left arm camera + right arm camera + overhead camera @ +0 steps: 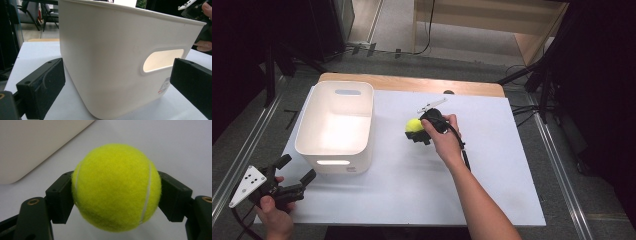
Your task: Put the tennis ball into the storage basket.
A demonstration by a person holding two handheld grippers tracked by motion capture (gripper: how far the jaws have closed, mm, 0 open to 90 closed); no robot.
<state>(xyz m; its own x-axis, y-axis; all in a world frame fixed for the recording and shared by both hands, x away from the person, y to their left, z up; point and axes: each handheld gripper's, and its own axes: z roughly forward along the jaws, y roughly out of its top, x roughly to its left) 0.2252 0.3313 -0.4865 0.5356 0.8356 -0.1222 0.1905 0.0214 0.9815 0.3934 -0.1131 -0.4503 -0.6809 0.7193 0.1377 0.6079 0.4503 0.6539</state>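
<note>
A yellow tennis ball [116, 187] sits between the jaws of my right gripper [116, 195], which is shut on it near the middle of the white table top [492, 165]; from above the ball [414, 125] shows just left of the hand holding that gripper [418, 131]. A white plastic bin [337, 125] with handle slots stands at the left of the table, its corner filling the left gripper view [110, 62]. My left gripper [296, 170] is open at the table's front left corner, its jaws wide apart and pointed at the bin's near wall.
The wooden table edge [412, 82] runs along the far side. Metal rails [242, 150] flank the table, with dark stands and cables at the back. The right half of the white surface is bare.
</note>
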